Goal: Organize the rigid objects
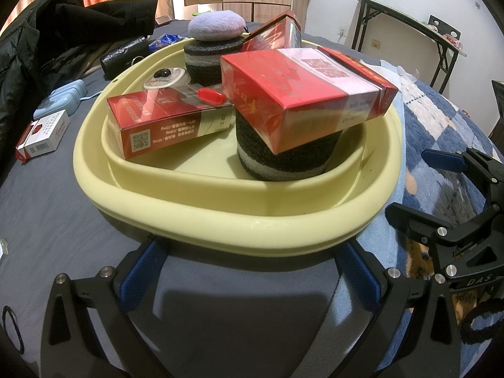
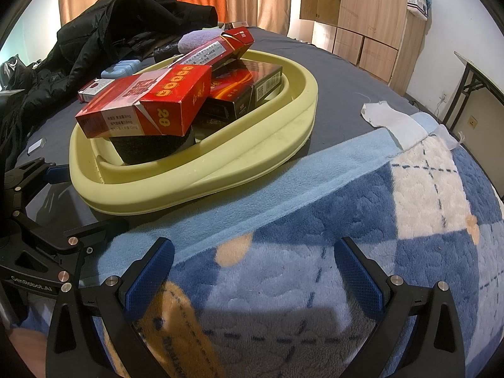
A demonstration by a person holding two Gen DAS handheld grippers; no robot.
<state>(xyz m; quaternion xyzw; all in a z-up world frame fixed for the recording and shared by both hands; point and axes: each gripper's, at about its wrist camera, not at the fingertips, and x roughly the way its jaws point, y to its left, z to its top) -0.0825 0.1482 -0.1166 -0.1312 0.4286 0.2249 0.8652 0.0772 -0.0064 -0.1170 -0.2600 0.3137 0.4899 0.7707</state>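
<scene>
A pale yellow basin (image 1: 220, 220) sits on the bed and holds several red cartons. One large red carton (image 1: 302, 94) rests tilted on a black-and-grey roll (image 1: 283, 160); a second red carton (image 1: 163, 126) lies at the left inside. A lilac pad (image 1: 215, 25) tops another roll at the back. My left gripper (image 1: 249, 267) is open and empty, its fingers just in front of the basin's near rim. My right gripper (image 2: 252, 271) is open and empty over the blue blanket, right of the basin (image 2: 252, 145). It also shows in the left wrist view (image 1: 419, 186).
A white-and-red pack (image 1: 41, 138) and a light blue case (image 1: 60, 97) lie on the grey sheet left of the basin. Black clothing (image 1: 63, 31) is heaped at the back left. A white sock (image 2: 390, 123) lies on the blanket (image 2: 315, 252). A folding table (image 1: 409, 25) stands far right.
</scene>
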